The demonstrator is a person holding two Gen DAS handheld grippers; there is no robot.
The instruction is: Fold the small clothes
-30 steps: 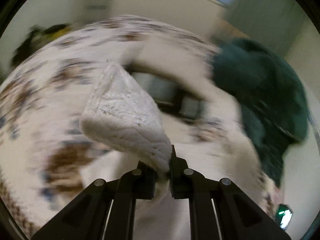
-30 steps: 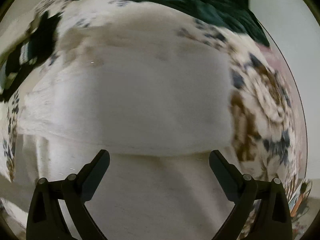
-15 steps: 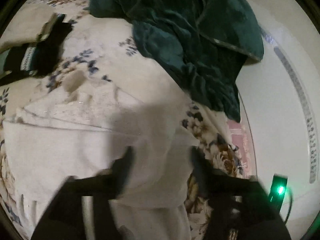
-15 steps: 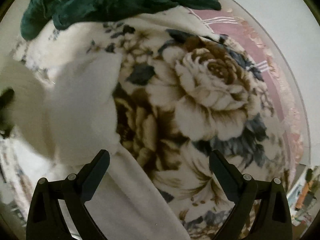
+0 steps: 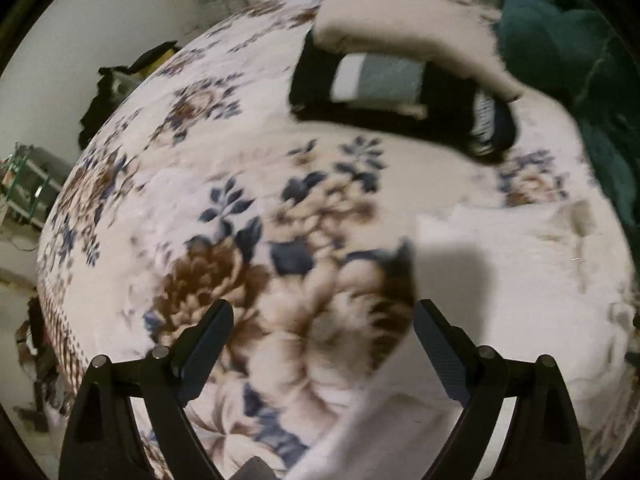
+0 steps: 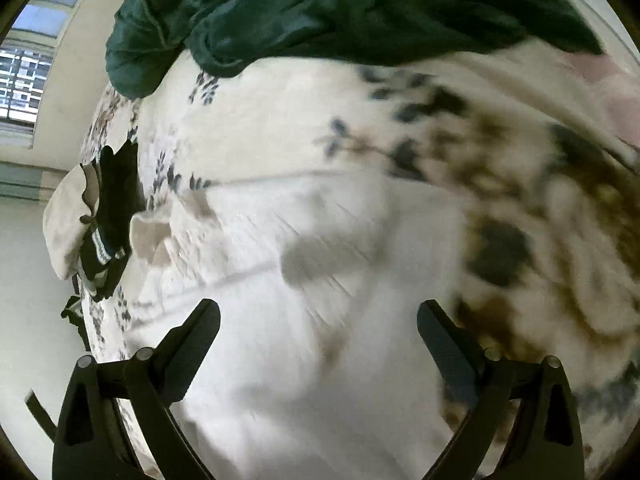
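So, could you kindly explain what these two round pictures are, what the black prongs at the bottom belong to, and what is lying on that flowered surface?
There is no robot here: a person holds a two-finger gripper in each hand, and a fisheye camera on each looks forward along its fingers, which makes the pictures round. The prongs are those fingers.

One picture comes from the left gripper, whose jaws are opening with nothing between them, only the floral blanket beneath. The other comes from the right gripper, whose jaws are closing slightly above a white garment, not gripping it as far as I can tell.

Also on the blanket lie a dark green cloth and a small pile of a black garment under a cream one. Both pictures are blurred.
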